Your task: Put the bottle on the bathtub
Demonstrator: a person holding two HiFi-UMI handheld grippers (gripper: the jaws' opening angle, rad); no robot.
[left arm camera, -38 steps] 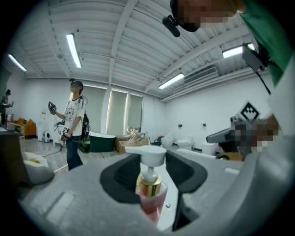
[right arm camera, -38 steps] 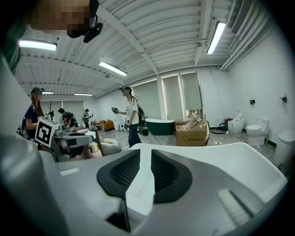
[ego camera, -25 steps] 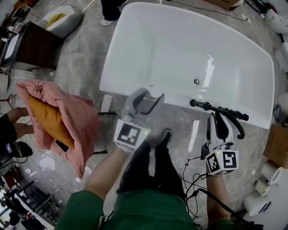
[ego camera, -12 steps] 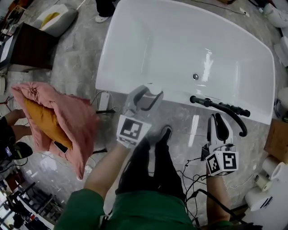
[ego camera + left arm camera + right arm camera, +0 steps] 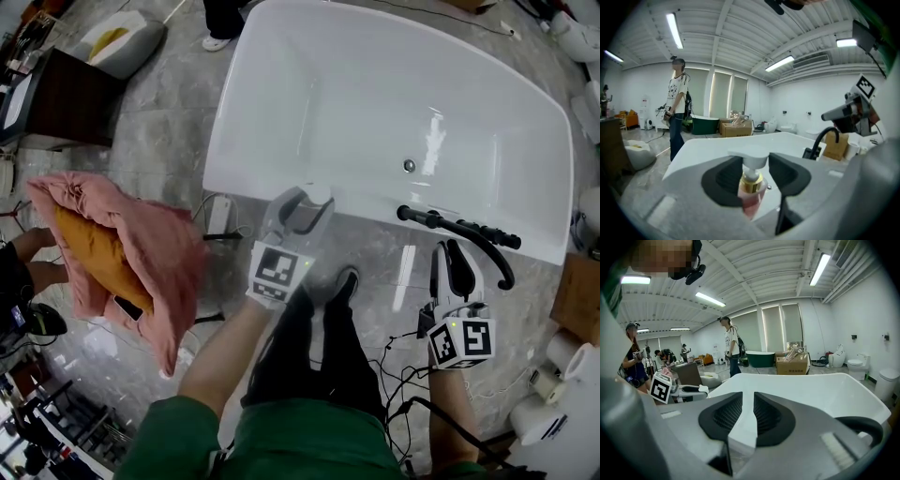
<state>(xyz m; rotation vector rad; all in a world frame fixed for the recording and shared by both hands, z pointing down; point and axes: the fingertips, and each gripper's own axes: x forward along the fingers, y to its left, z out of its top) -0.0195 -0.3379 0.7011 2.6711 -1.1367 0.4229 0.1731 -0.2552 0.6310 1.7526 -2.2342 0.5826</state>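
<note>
The bottle (image 5: 751,187) has a white pump head, a gold collar and a pink body. My left gripper (image 5: 754,165) is shut on it near the neck. In the head view the left gripper (image 5: 302,210) holds the bottle's white cap (image 5: 318,194) right at the near rim of the white bathtub (image 5: 375,103). The tub's rim (image 5: 705,152) lies just beyond the jaws. My right gripper (image 5: 456,265) hangs lower right, over the floor below the black faucet (image 5: 459,230). Its jaws (image 5: 744,401) are shut with nothing between them, facing the tub (image 5: 820,390).
A pink cloth over an orange cushion (image 5: 122,248) lies on the floor to the left. A dark cabinet (image 5: 61,94) stands far left, and cables (image 5: 403,370) trail by my legs. A person (image 5: 676,112) stands beyond the tub. White fixtures (image 5: 562,394) crowd the right edge.
The left gripper with the bottle has edged slightly toward the tub's rim. The right gripper has stayed where it was.
</note>
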